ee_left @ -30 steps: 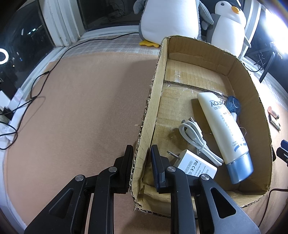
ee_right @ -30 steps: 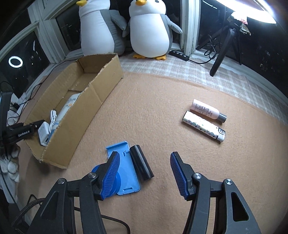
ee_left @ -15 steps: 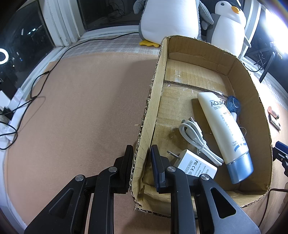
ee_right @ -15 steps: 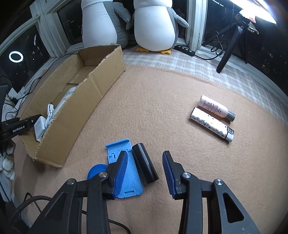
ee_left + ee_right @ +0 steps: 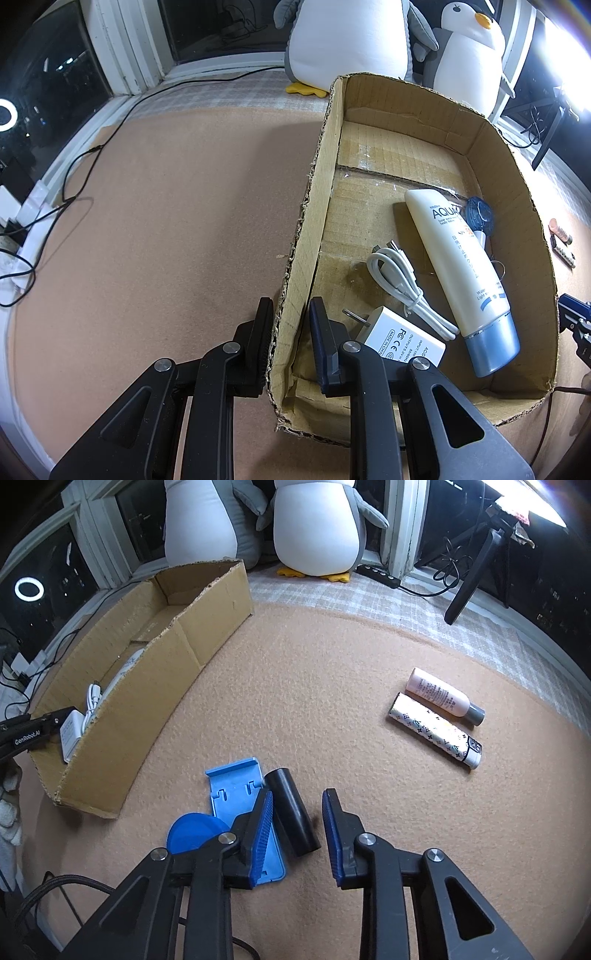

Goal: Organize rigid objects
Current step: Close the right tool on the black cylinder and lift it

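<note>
Two grippers are in use. The right gripper [image 5: 297, 808] straddles a black cylinder [image 5: 291, 812] lying on the tan felt surface [image 5: 314, 672]; its blue-padded jaws are closing, the cylinder is between them, and a gap remains on the right side, so the pads are not yet pressing on it. Just left of the cylinder, touching or nearly so, lies a blue plastic stand [image 5: 236, 794], with a blue round disc [image 5: 195, 829] at its lower left edge.

The left gripper [image 5: 288, 317] is clamped on the near left wall of the cardboard box [image 5: 314, 206], one finger outside and one inside. Its arm, seen from the right wrist view, bears the writing "GenRobot.AI".

Inside the box:
- a white charger plug [image 5: 402, 339], prongs pointing up-left, printed "MADE IN CHINA", an FC mark, a CE mark, and "OUTPUT" and "INPUT" lines too small to read in full;
- a coiled white cable [image 5: 402, 277] just beside the plug;
- a cream tube with a blue cap [image 5: 461, 269], lettered "AQUA", with "SPF" in orange and a column of Asian characters; smaller print is illegible;
- a small blue round item [image 5: 478, 214], partly hidden behind the tube.

Well apart to the right on the felt lie a pink bottle with a grey cap [image 5: 443, 696] and a white patterned tube [image 5: 436, 734], side by side and touching; print on both is unreadable.

Two plush penguins [image 5: 317, 524] stand by the window behind the box.
</note>
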Demonstrator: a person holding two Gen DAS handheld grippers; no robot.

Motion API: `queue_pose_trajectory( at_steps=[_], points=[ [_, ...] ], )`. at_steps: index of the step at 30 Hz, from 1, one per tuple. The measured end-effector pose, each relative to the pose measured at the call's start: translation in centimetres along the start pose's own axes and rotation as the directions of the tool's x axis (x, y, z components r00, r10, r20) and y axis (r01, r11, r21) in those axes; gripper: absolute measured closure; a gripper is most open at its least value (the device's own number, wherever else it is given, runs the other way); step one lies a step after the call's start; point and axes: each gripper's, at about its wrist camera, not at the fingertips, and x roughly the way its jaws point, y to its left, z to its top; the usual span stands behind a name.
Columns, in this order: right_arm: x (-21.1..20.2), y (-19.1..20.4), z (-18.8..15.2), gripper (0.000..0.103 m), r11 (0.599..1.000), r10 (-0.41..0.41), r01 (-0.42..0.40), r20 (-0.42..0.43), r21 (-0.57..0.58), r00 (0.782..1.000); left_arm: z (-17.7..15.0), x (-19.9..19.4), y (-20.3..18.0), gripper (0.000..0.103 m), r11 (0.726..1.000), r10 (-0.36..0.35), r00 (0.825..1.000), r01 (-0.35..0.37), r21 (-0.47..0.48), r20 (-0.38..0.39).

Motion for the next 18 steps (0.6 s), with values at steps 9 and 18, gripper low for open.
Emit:
queue_pose_trajectory(
  at_steps=[9, 18],
  points=[
    [0.38, -0.42, -0.15, 0.088, 1.0, -0.031, 0.031, -0.024, 0.002, 0.999, 0.0, 0.0, 0.0, 0.084, 1.0, 0.0, 1.0, 0.0, -0.001, 0.0],
    [-0.13, -0.72, -0.13, 0.088, 0.998, -0.044, 0.044, -0.003, 0.032, 0.999, 0.0, 0.04, -0.03, 0.084, 1.0, 0.0, 1.0, 0.0, -0.001, -0.001]
  ],
)
